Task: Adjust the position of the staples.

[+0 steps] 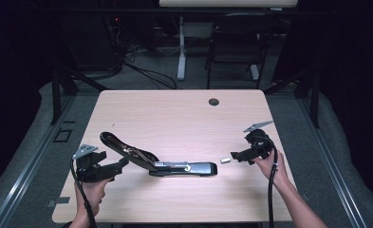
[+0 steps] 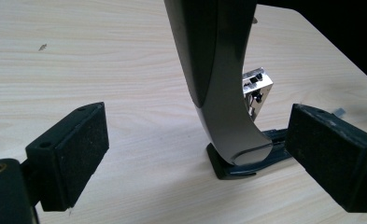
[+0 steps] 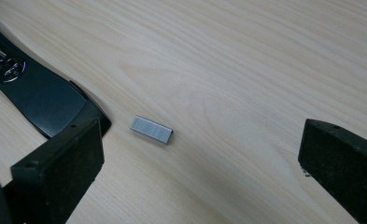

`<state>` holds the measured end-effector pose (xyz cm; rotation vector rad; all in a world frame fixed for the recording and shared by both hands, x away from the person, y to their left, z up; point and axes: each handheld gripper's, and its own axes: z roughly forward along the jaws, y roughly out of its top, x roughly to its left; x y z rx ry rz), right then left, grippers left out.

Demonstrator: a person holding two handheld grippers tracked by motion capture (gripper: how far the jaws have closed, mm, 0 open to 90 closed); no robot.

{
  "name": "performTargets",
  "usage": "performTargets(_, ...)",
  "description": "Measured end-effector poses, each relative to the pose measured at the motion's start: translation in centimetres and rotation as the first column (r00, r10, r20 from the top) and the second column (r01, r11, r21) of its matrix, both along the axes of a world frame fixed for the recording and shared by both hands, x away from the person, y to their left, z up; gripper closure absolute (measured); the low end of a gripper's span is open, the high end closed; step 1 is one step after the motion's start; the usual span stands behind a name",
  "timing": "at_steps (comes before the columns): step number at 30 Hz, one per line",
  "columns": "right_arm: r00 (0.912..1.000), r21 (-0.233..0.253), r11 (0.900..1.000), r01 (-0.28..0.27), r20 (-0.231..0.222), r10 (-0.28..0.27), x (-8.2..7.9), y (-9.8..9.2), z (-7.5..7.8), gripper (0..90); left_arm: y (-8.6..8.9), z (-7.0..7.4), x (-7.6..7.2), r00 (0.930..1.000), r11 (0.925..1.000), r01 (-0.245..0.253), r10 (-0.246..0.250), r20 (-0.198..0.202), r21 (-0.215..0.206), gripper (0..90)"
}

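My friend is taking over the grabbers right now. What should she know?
Left gripper: open, jaws either side of the stapler's raised top arm, not touching it.
Right gripper: open, holding nothing, pointed at the staple strip.
The stapler lies mid-table, swung open. The staple strip lies on the table just off the stapler's base end, apart from it.
Done: stapler opened.
Left, probably: pick up the strip, load it, close the stapler.
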<state>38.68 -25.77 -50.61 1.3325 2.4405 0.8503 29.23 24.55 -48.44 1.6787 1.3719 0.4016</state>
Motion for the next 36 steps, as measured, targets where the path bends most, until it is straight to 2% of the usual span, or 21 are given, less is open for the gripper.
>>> performTargets(3,0.9997,0.005,1.0,0.019,-0.017,-0.019,0.2,0.0,-0.2,0.0,0.1,-0.1,0.2,1.0,1.0,-0.003,0.002,-0.007,-0.004,6.3)
performTargets(4,0.9997,-0.008,1.0,0.019,-0.017,-0.019,0.3,0.0,-0.3,0.3,0.1,-0.1,0.2,1.0,1.0,-0.001,0.001,-0.009,-0.004,6.3)
performTargets(7,0.999,-0.008,1.0,0.026,-0.036,-0.026,0.5,0.0,-0.6,12.2,0.1,-0.1,0.2,1.0,1.0,-0.002,0.002,-0.007,-0.002,6.2)
performTargets(9,0.9979,0.016,0.999,0.044,-0.047,-0.043,0.6,0.1,-0.9,14.7,0.1,-0.1,0.2,1.0,1.0,-0.002,0.002,-0.009,-0.001,6.3)
performTargets(12,0.9963,0.02,0.999,0.042,-0.075,-0.041,0.7,0.6,-1.3,19.2,0.0,-0.1,0.2,1.0,1.0,0.001,-0.001,-0.007,0.0,6.2)
performTargets(19,0.9949,-0.007,1.0,0.01,-0.101,-0.011,1.1,2.6,-2.2,21.8,-0.1,-0.2,0.4,0.9999,1.0,0.006,-0.006,-0.016,-0.001,6.0)
performTargets(23,0.9916,-0.004,1.0,0.022,-0.128,-0.022,1.2,3.6,-2.8,22.7,-0.2,-0.2,0.4,0.9998,0.9999,0.012,-0.012,-0.018,0.0,6.0)
performTargets(30,0.9876,-0.066,0.997,0.035,-0.15,-0.044,1.4,5.0,-4.1,36.1,-0.3,-0.3,0.5,0.9995,0.9998,0.022,-0.022,-0.021,0.003,6.1)
performTargets(34,0.9805,-0.063,0.997,0.046,-0.188,-0.057,1.4,5.0,-4.4,40.5,-0.4,-0.3,0.6,0.9994,0.9997,0.025,-0.024,-0.026,0.007,6.1)
performTargets(36,0.98,-0.065,0.997,0.052,-0.188,-0.063,1.4,5.0,-4.4,42.9,-0.5,-0.4,0.6,0.9993,0.9996,0.027,-0.027,-0.027,0.008,6.1)
